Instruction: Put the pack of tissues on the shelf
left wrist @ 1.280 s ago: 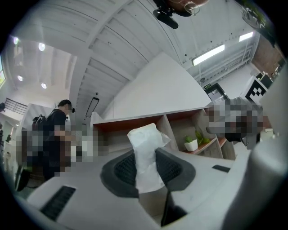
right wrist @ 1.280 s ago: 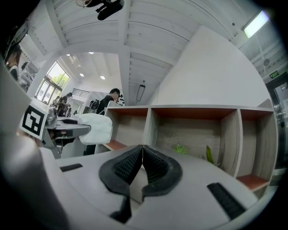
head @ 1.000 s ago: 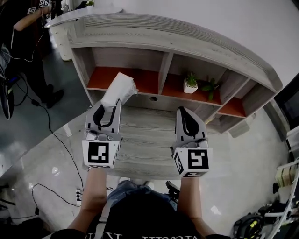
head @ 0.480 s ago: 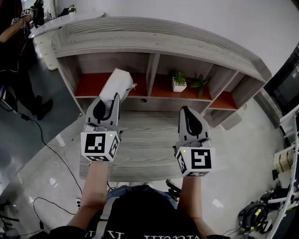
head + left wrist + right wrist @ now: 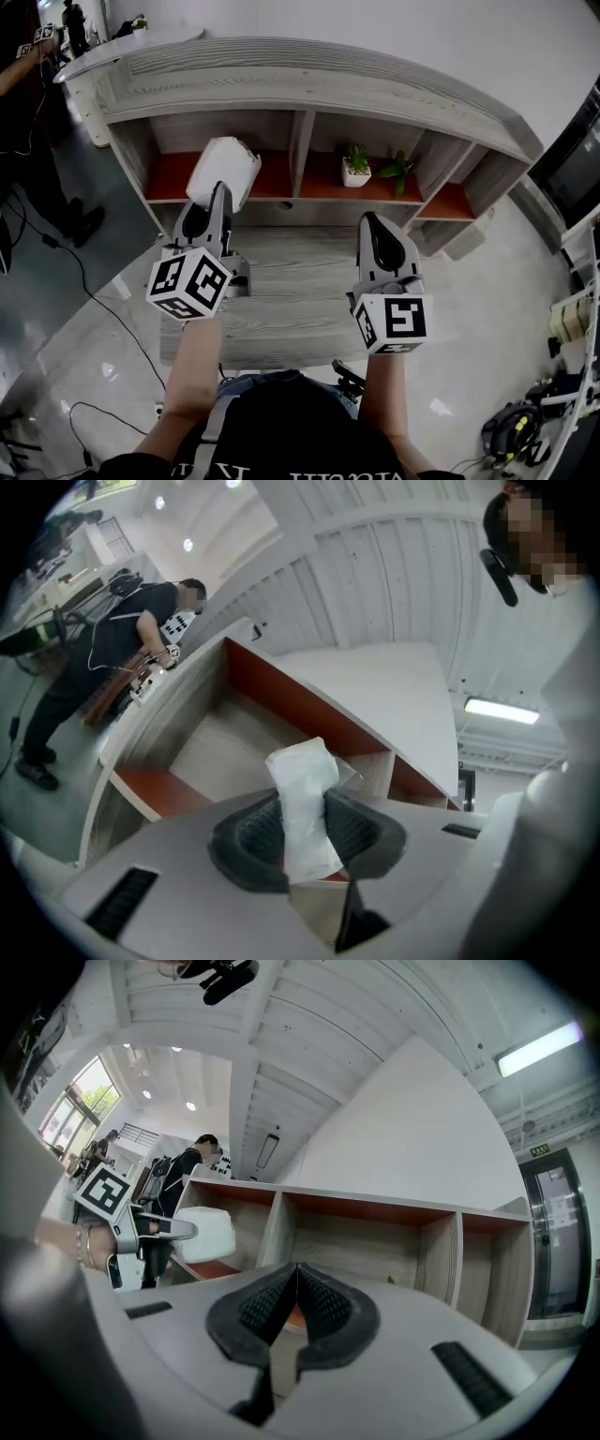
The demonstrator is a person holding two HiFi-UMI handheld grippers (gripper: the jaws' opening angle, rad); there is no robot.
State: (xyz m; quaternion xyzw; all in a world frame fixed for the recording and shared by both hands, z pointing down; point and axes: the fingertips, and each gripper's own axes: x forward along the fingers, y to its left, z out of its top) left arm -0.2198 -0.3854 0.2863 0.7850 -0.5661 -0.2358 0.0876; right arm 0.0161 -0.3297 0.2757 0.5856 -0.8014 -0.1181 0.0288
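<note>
Two left fingers (image 5: 248, 834) pinch pack of tissues (image 5: 302, 803) between them — right fingers (image 5: 253, 1309) closed, empty.

pack of tissues (image 5: 223, 167): near end hidden behind the left gripper (image 5: 217, 192); lower part buried between its pads (image 5: 361, 829) in the left gripper view
bystander (image 5: 19, 122): cut off by the head view's left edge
plants (image 5: 355, 164): too small to tell their kind
floor clutter (image 5: 511, 433): dark tangle, cannot be made out
</note>
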